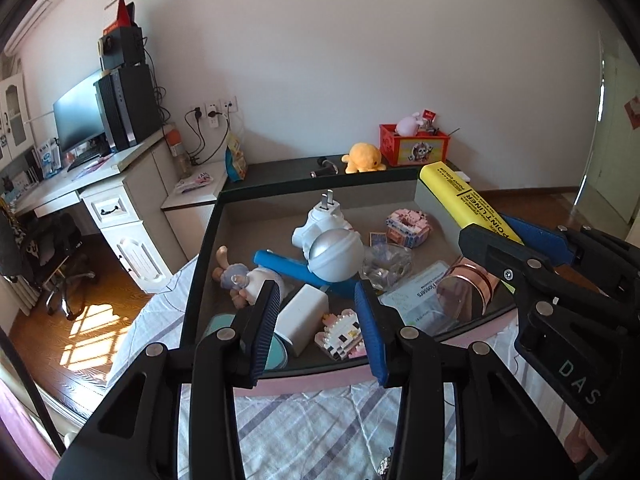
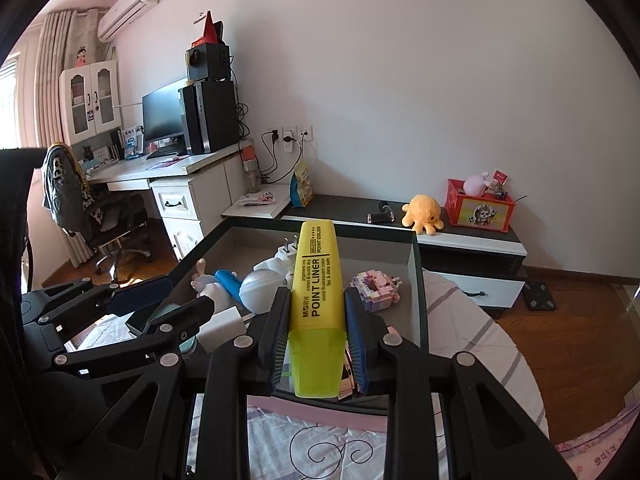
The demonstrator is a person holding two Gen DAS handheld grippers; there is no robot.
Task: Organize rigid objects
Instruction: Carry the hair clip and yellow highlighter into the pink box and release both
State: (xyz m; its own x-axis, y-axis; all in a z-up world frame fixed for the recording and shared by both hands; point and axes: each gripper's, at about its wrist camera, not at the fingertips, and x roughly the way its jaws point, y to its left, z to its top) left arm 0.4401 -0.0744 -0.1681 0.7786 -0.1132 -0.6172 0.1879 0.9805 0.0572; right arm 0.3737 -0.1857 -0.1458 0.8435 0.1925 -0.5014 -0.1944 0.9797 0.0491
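Observation:
A dark tray [image 1: 200,248] on the bed holds mixed small objects. My right gripper [image 2: 317,320] is shut on a yellow highlighter [image 2: 316,284], held above the tray's near right side; the highlighter also shows in the left wrist view [image 1: 460,196]. My left gripper [image 1: 316,308] is open and empty above the tray's near edge, over a white charger cube [image 1: 302,316] and a small block-built cat [image 1: 342,334]. An astronaut-shaped plug light [image 1: 328,240], a blue tube [image 1: 288,266], a doll [image 1: 236,276], a pink block model [image 1: 408,224] and a copper-lidded jar [image 1: 468,284] lie in the tray.
A dark low cabinet [image 2: 460,236] behind the tray carries a yellow plush octopus [image 2: 422,208] and a red box [image 2: 480,204]. A white desk [image 2: 192,176] with monitor and computer tower stands at the left, with an office chair [image 2: 100,216]. The bedsheet [image 1: 320,432] lies below.

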